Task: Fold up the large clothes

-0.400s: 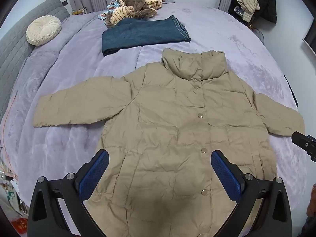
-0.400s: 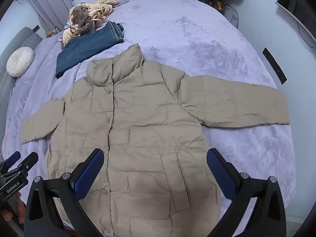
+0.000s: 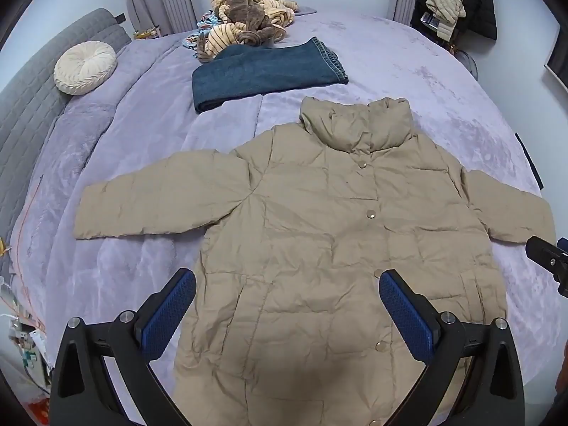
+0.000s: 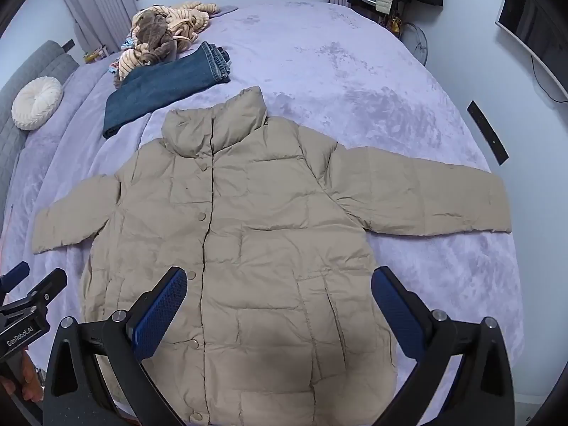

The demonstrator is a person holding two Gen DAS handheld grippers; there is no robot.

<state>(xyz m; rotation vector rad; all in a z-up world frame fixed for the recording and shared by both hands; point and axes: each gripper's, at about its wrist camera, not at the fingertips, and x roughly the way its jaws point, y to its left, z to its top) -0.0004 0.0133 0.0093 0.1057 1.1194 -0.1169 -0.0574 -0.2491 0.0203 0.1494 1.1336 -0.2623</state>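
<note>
Sprawling quilted puffy beige jacket (image 3: 319,248)

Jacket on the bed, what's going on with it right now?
The tan jacket lies flat and buttoned on the purple bed, both sleeves spread out, no fold made yet. The left gripper and right gripper hover over its lower half, jaws wide open, holding nothing. Folded jeans and a heap of clothes sit beyond the collar.

Your left gripper (image 3: 287,314) hangs wide open above the jacket (image 3: 319,248), which lies flat, buttoned, sleeves spread, on the bed (image 3: 142,135). Folded jeans (image 3: 262,71) lie beyond its collar; the right gripper (image 3: 550,259) shows at the edge.
</note>
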